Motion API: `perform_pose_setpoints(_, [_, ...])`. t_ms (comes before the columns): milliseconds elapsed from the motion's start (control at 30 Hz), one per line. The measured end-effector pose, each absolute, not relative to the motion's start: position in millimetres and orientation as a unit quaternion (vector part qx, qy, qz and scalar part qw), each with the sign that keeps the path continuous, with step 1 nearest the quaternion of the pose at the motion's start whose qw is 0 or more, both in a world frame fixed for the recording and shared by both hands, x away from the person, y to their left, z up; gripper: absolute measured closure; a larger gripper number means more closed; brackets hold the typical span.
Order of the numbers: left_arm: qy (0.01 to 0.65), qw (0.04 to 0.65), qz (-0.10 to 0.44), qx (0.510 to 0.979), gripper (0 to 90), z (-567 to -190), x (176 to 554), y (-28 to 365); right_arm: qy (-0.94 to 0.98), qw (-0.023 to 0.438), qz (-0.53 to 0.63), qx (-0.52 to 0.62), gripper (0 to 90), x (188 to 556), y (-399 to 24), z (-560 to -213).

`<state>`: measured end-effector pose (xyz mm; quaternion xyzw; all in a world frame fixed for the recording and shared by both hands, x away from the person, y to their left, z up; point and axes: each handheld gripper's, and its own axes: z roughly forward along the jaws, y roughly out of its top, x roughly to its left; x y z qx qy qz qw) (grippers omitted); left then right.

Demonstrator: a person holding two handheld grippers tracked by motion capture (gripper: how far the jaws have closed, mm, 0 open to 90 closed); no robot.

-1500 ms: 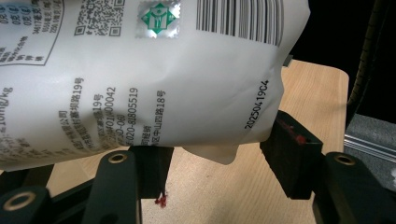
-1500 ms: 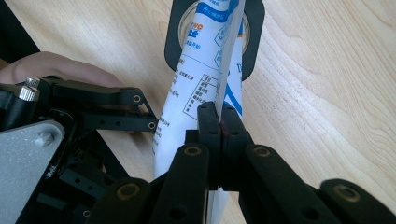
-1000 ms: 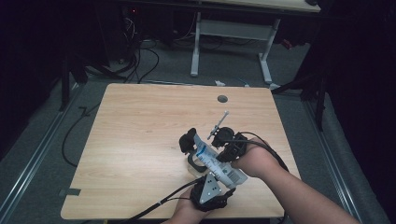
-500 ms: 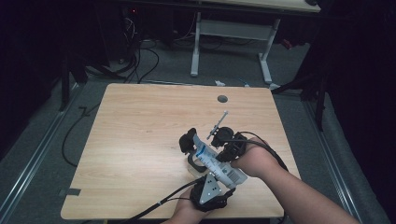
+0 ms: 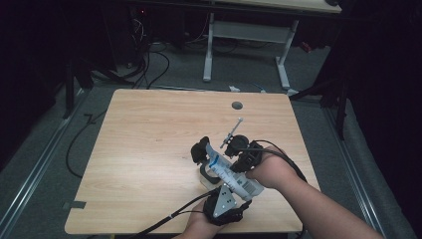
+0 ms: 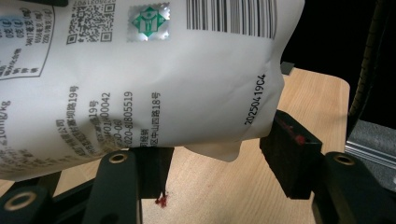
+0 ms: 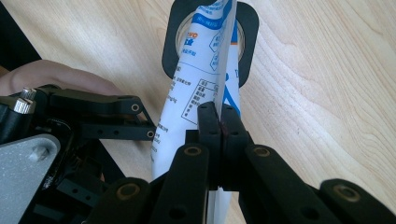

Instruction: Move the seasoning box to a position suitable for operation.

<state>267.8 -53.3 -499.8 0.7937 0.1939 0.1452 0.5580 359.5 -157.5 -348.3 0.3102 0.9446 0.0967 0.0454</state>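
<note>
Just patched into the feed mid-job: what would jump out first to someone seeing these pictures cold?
The white printed pouch, held above the near right part of the wooden table between both grippers. The right gripper is clamped shut on its thin edge, while the left gripper holds its bulging body from below. Beneath the pouch's far end sits a black ring-shaped holder.

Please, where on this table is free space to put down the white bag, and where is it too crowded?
The wooden table is bare across its whole left half and along the far edge around the round cable hole. The near right part is crowded: both grippers, the left gripper and the right gripper, hold the white bag there, above a black ring-shaped holder.
</note>
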Motion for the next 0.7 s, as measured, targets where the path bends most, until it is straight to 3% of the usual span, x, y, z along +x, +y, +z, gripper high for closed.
perform_pose_setpoints(700, [0.197,0.564,0.142,0.789,45.9,-499.1,268.0,-54.0,0.946,0.049,0.092,0.308,90.0,361.4,-154.7,-347.5])
